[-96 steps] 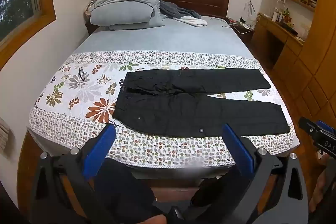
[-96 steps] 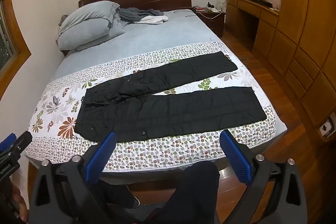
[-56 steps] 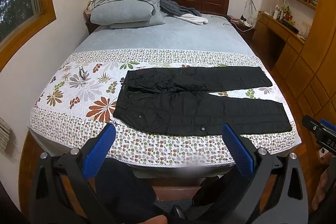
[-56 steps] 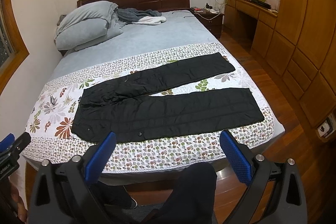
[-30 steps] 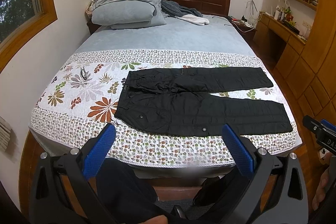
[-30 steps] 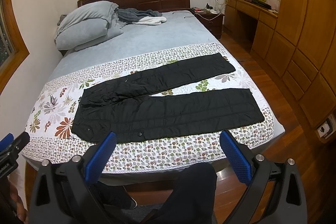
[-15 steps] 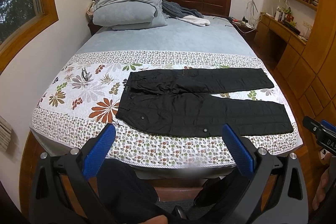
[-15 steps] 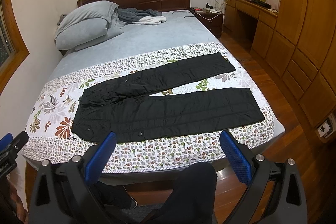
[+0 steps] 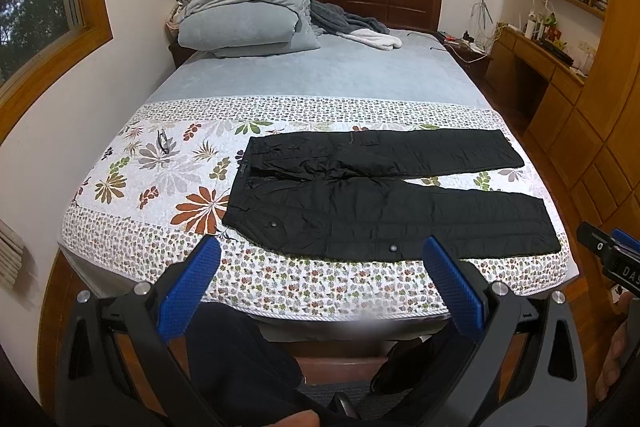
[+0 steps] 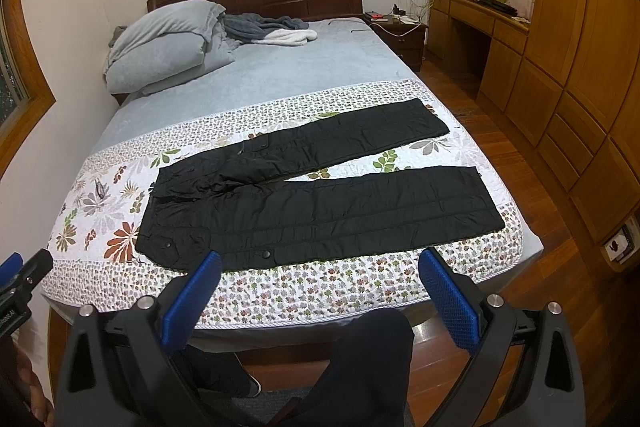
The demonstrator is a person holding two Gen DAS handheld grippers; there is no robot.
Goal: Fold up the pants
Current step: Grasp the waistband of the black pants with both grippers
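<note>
While both grippers are hovering short of the floral quilt (image 9: 132, 187), left gripper (image 9: 320, 283) and right gripper (image 10: 318, 285) gaping wide and empty, the black pants (image 10: 320, 195) are lying flat (legs splayed apart). Next: probably pinching far leg's hem and waistband corner, laying it squarely over the near leg.

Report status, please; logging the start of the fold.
Left gripper open, right gripper open, both short of the bed. Pants flat on the quilt, legs spread, unfolded. Nothing lying on them.
</note>
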